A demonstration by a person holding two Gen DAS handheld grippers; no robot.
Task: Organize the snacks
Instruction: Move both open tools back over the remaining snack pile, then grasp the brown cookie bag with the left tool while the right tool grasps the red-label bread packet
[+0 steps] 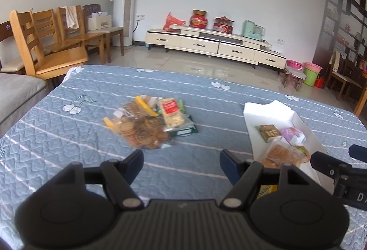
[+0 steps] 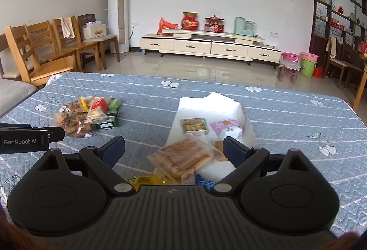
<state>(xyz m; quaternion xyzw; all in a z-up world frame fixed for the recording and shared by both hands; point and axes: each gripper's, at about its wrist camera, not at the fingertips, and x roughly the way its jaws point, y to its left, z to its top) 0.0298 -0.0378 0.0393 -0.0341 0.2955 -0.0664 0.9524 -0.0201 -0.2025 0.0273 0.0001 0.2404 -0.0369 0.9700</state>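
1. Blue quilted cloth [image 1: 68, 135] with white stripes and heart prints covers the table in both views
2. Left gripper [image 1: 181, 164] fills the bottom of the left wrist view, its jaws spread with nothing between them, only cloth beyond
3. Snack pile [image 1: 149, 121] lies at the centre of that view, just above the left gripper: a clear bag of round brown biscuits [image 1: 144, 133], a red-labelled packet [image 1: 170, 112] leaning on top, and green packets [image 1: 185, 129] behind; the label writing is too blurred to read
4. White box [image 2: 213, 103] sits at the centre of the right wrist view, open, holding a green and tan packet [image 2: 194, 126], a pale purple packet [image 2: 227, 127] and a clear pack of golden cakes [image 2: 183, 156] near its front
5. Right gripper [image 2: 174, 149] hangs above that pack, jaws spread and pinching nothing
6. "GenRobot.AI" reads in white on the left gripper's black side at the left edge of the right wrist view
7. "DA" shows on the right gripper's body at the right edge of the left wrist view
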